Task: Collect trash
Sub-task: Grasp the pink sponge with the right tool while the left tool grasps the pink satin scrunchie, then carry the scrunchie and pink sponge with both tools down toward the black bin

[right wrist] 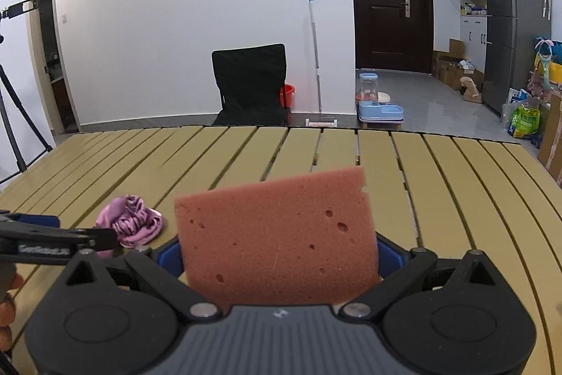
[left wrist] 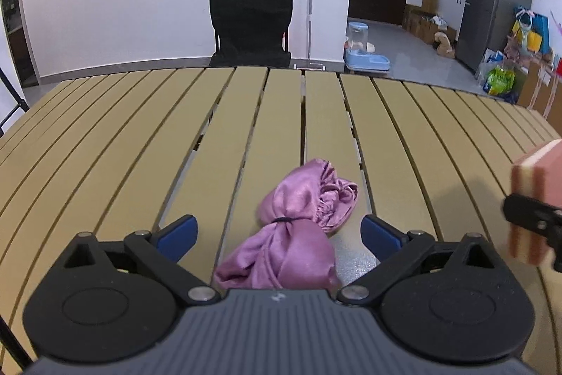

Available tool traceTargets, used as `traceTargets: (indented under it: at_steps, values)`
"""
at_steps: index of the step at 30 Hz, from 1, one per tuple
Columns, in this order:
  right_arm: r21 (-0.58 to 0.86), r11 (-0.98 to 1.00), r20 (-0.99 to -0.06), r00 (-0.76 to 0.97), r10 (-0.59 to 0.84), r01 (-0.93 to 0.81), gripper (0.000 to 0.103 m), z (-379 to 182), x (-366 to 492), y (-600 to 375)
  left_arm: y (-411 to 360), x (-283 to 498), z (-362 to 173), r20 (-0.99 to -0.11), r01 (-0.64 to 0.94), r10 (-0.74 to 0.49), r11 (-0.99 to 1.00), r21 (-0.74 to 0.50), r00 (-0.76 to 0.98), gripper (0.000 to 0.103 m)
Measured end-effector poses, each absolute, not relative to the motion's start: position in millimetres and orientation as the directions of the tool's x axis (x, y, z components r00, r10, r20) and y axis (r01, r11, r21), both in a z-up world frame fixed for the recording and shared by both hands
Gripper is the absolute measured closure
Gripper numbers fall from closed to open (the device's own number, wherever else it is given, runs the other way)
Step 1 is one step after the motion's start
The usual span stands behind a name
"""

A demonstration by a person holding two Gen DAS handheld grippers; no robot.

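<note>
Left wrist view: left gripper (left wrist: 277, 232) fingers spread wide astride the pink cloth bundle (left wrist: 295, 227), ready to grab, while the right gripper (right wrist: 279, 255) fingers clamp a sponge (right wrist: 277, 234).

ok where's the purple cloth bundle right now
In the left wrist view the purple cloth bundle lies on the slatted table, between the open left gripper's fingers.

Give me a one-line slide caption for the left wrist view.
Open left gripper straddling a tied purple cloth bundle on the slatted table.
</note>
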State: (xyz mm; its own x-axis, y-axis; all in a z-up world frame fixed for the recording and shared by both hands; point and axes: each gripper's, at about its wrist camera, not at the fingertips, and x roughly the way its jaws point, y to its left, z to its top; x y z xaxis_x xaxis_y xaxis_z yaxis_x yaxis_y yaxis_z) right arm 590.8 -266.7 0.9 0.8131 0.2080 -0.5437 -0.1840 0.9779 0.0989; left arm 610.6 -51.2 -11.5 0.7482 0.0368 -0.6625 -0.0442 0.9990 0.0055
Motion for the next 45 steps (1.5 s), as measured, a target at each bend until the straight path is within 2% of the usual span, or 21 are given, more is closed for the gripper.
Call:
traceTargets:
  at_steps: [5,9,11,15,18,29,45]
  values:
    - [0.109,0.975,-0.532,0.817,0.222,-0.194,0.002,-1.6,584.4,-274.0,-55.7,619.0,-23.6,-0.683,-0.056,0.054,0.998,0.019,0.729,0.015]
    - [0.113,0.972,-0.525,0.818,0.235,-0.207,0.002,-2.8,581.8,-274.5,-51.0,627.3,-30.7,-0.707,-0.054,0.035,0.999,-0.005,0.706,0.037]
    - [0.119,0.970,-0.522,0.817,0.243,-0.213,0.002,-3.7,580.4,-276.4,-47.4,630.3,-32.0,-0.706,-0.056,0.035,0.998,-0.006,0.707,0.039]
    - [0.131,0.967,-0.521,0.815,0.256,-0.220,0.002,-6.5,578.7,-275.3,-45.5,632.1,-30.9,-0.701,-0.059,0.035,0.998,-0.010,0.712,0.059]
    - [0.136,0.967,-0.521,0.814,0.256,-0.217,0.002,-8.9,576.0,-273.5,-45.0,629.9,-30.0,-0.700,-0.058,0.028,0.998,-0.020,0.714,0.067]
    - [0.153,0.962,-0.515,0.812,0.274,-0.227,0.002,-0.7,558.9,-268.6,-50.2,601.0,-6.3,-0.668,-0.033,0.023,0.999,-0.002,0.744,0.068]
    - [0.170,0.957,-0.483,0.826,0.290,-0.237,0.002,37.5,482.7,-256.2,-52.1,503.7,51.7,-0.593,-0.009,0.005,1.000,-0.003,0.805,0.068]
